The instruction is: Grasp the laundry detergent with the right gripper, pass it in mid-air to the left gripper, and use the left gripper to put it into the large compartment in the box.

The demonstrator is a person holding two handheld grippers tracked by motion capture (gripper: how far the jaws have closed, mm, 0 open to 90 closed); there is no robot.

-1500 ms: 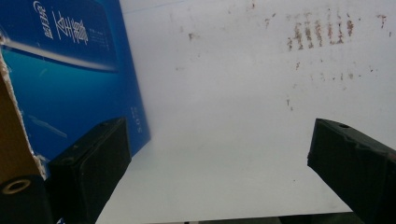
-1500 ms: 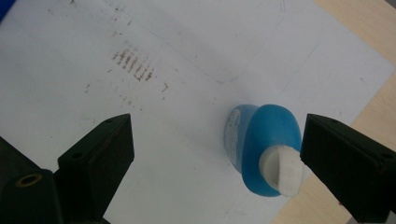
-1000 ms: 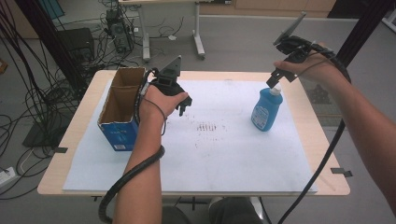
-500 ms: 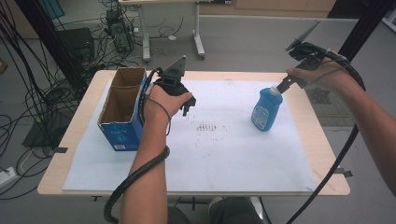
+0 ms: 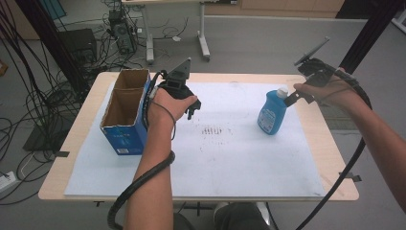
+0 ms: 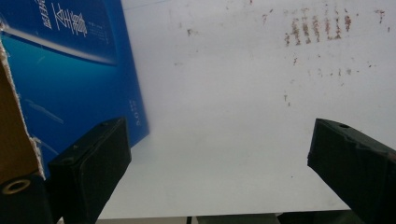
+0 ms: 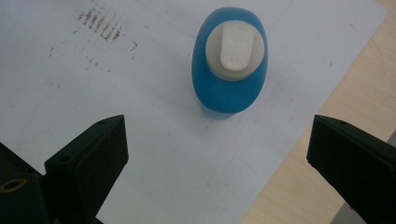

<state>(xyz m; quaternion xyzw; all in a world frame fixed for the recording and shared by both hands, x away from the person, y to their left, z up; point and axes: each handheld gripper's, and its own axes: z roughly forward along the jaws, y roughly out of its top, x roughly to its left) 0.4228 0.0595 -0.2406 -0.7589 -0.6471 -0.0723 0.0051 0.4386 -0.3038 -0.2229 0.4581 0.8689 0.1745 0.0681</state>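
The right gripper has dropped toward the upright blue bottle on the white mat, jaws just widening with nothing between them, lining up a grab, while the left gripper hangs released beside the box.

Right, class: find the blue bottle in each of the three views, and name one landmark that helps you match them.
High view: the blue bottle stands upright right of centre on the white sheet, just left of the right gripper.
Left gripper view: not in this picture.
Right gripper view: seen from above, upper centre, white cap toward the camera, beyond the open jaws.
Shared landmark: the patch of brown marks on the sheet.
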